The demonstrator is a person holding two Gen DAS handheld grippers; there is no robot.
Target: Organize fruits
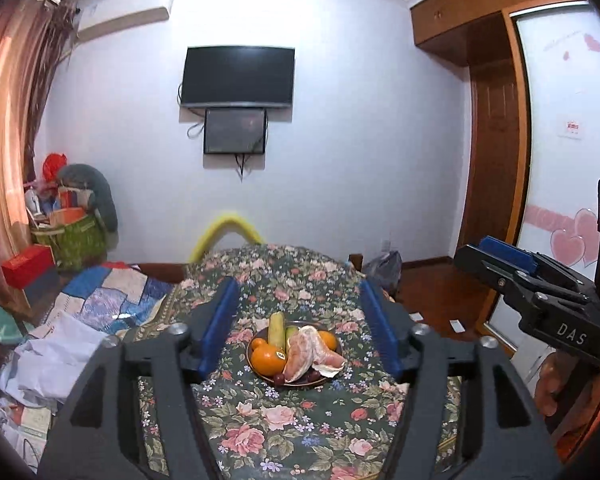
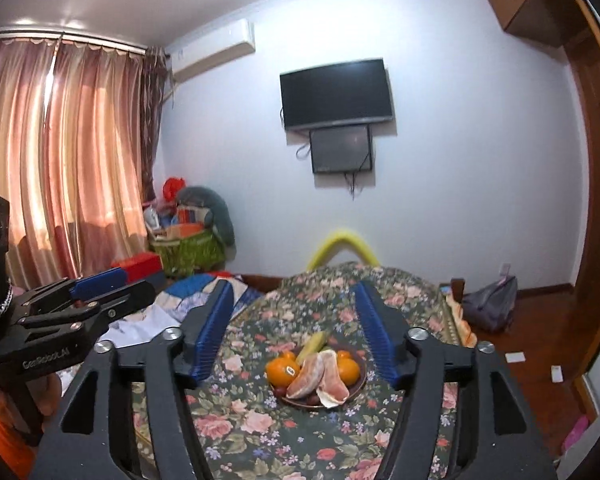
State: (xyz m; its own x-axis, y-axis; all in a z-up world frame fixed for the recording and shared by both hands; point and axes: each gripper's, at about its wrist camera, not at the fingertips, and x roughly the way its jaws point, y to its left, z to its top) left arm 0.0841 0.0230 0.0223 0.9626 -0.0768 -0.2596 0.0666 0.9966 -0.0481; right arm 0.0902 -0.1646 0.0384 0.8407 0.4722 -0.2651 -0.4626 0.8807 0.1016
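Fruits look gathered on the plate on the flowered counter: oranges, peeled pomelo, banana; left tongs and right tongs both apart, empty, well back, little seems left.

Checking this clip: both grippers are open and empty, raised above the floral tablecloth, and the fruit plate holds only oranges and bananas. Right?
Not quite. The plate also holds peeled pomelo segments and some dark grapes, besides the oranges; both wrist views show it. The left gripper and right gripper are open and empty.
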